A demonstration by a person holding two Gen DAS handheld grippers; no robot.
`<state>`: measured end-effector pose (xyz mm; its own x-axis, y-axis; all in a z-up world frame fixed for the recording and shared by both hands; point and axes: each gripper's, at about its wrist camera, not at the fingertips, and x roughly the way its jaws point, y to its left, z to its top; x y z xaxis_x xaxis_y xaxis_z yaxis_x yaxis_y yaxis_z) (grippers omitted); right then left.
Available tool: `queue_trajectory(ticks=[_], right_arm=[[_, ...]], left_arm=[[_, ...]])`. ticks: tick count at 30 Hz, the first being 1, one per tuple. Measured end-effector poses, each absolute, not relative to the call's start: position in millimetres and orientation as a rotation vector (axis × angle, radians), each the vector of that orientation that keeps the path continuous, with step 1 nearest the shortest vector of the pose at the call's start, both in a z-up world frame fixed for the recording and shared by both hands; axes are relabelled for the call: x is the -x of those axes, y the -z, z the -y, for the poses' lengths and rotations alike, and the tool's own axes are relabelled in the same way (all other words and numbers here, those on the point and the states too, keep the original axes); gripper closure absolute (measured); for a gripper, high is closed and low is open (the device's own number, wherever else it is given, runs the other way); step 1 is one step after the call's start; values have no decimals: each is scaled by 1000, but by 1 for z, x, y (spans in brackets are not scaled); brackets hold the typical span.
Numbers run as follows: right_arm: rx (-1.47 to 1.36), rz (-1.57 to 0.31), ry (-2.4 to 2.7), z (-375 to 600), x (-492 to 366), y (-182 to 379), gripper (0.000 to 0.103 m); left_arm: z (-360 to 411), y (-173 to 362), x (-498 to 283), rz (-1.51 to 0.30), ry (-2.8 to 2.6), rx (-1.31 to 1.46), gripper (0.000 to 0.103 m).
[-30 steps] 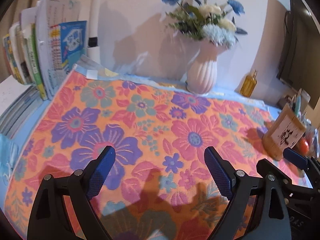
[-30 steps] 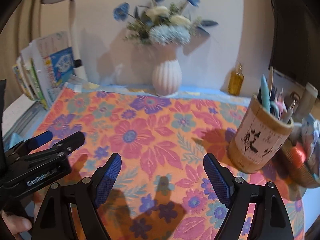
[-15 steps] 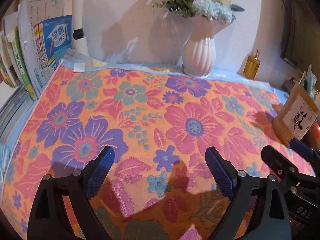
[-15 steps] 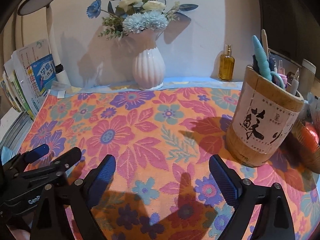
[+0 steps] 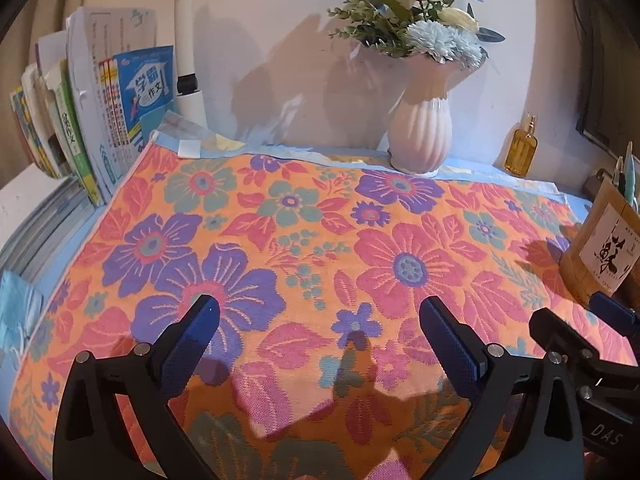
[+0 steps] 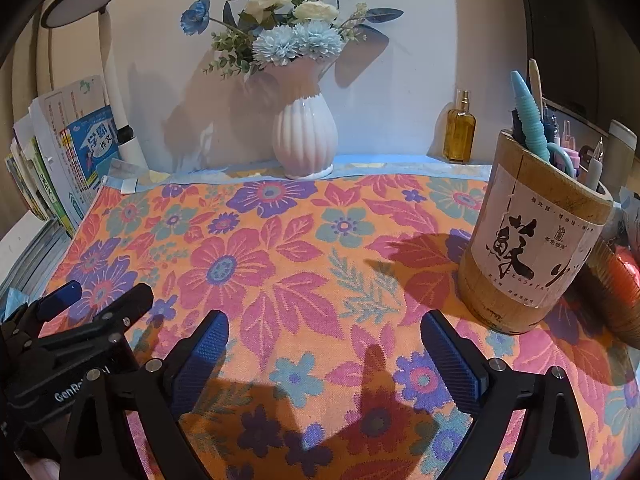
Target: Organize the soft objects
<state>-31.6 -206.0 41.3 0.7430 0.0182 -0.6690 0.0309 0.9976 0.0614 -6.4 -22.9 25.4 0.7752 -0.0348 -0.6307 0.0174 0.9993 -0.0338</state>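
Across the desk we find the woven orange towel with pink, purple and teal flowers (image 5: 304,240) spread flat, its terry weave coarse and its far edge lying over a pale blue underlay (image 5: 472,172). Our left gripper (image 5: 316,320) hangs above the towel's near half with its blue ribbed pads (image 5: 192,340) set wide and nothing between them. Our right gripper (image 6: 324,336) does likewise, jaws spread and empty, just beside the left one.

Against the view half a second ago, both cameras have drawn back and tilted up: the whole bouquet now shows in the left view, and the pen holder sits farther off in the right view. The towel itself has not shifted.

As to containers, we note the ribbed white ceramic vase (image 6: 306,142), bulbous and glossy, holding blue and cream artificial flowers (image 6: 296,36). The cylindrical bamboo pen holder with a paper label (image 6: 528,248) stands on the towel's right edge and holds pens and scissors (image 6: 532,120). A small amber glass bottle (image 6: 460,128) stands by the wall; upright paperback books (image 5: 100,120) lean at the left.
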Motion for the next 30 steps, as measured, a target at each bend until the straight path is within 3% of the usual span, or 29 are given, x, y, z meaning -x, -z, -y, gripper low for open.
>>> queue_trajectory(ticks=[30], right_arm=[[-21, -742, 14, 200, 30, -38, 5]], left_arm=[[21, -21, 3, -708, 35, 43, 3]])
